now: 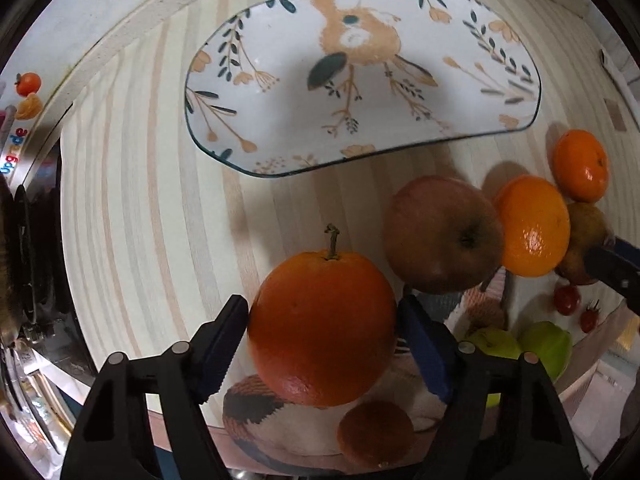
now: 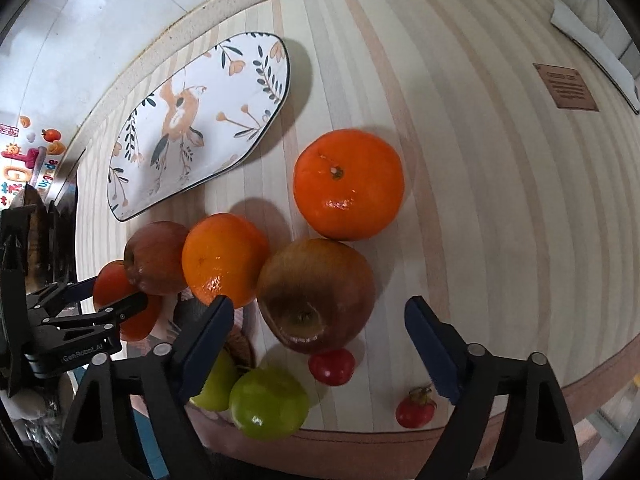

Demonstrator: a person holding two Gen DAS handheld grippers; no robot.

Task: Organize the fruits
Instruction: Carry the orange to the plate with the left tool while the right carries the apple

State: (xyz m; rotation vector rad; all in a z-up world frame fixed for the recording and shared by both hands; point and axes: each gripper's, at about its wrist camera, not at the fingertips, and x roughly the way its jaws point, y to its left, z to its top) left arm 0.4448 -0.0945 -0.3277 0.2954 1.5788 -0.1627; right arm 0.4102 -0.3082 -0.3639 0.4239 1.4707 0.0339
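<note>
Left claw [image 1: 322, 344] grips orange [image 1: 320, 328], "GenRobot.AI" on body; right claw [image 2: 318, 344] wide over apple [image 2: 316, 294].

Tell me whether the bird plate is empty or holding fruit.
Empty. The bird plate shows only its painted pattern; the orange is in the left tool, off the plate.

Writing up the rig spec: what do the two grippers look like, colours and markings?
Both alike: black plastic linkage frames with silver pivot pins, and blue finger pads with serrated edges. The left gripper carries white "GenRobot.AI" lettering on its side. The right gripper shows no marking here. No cables or sleeves visible.
</note>
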